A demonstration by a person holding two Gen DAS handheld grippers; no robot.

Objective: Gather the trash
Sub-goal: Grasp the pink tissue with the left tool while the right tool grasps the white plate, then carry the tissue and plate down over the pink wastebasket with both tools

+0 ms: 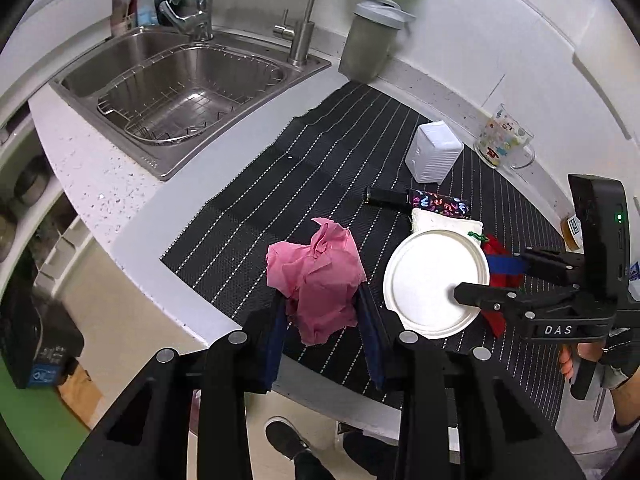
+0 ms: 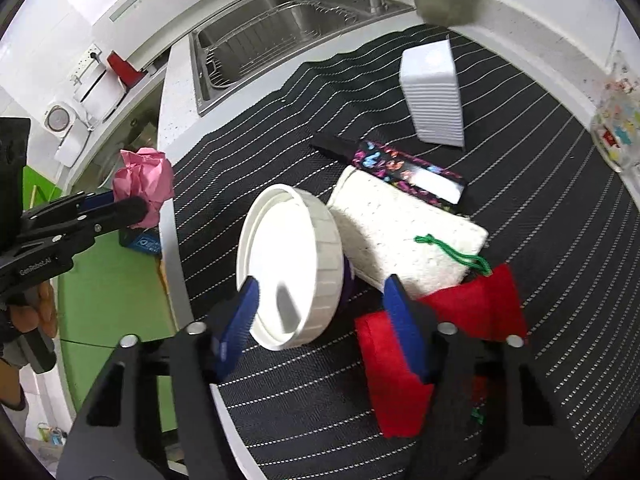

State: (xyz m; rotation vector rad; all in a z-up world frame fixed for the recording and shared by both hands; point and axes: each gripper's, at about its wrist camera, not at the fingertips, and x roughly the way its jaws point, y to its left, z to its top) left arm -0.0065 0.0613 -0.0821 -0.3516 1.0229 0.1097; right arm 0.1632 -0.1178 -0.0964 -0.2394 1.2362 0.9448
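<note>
A crumpled pink paper (image 1: 316,276) is clamped between the blue pads of my left gripper (image 1: 320,300), raised above the counter's front edge. From the right wrist view the same pink paper (image 2: 144,184) sits in the left gripper (image 2: 124,204) at the far left. A white round lid (image 2: 288,256) lies tilted on the striped mat, propped on something purple. My right gripper (image 2: 320,284) straddles it: the left pad touches the rim, the right pad stands apart over a red cloth (image 2: 472,304). The left wrist view shows the lid (image 1: 432,284) under the right gripper (image 1: 476,280).
On the black striped mat (image 1: 304,168) lie a white sponge pad (image 2: 400,232) with a green cord, a patterned black packet (image 2: 408,172) and a white ribbed box (image 2: 434,92). A glass mug (image 1: 504,140) and grey jug (image 1: 372,40) stand at the wall. The sink (image 1: 180,80) is left.
</note>
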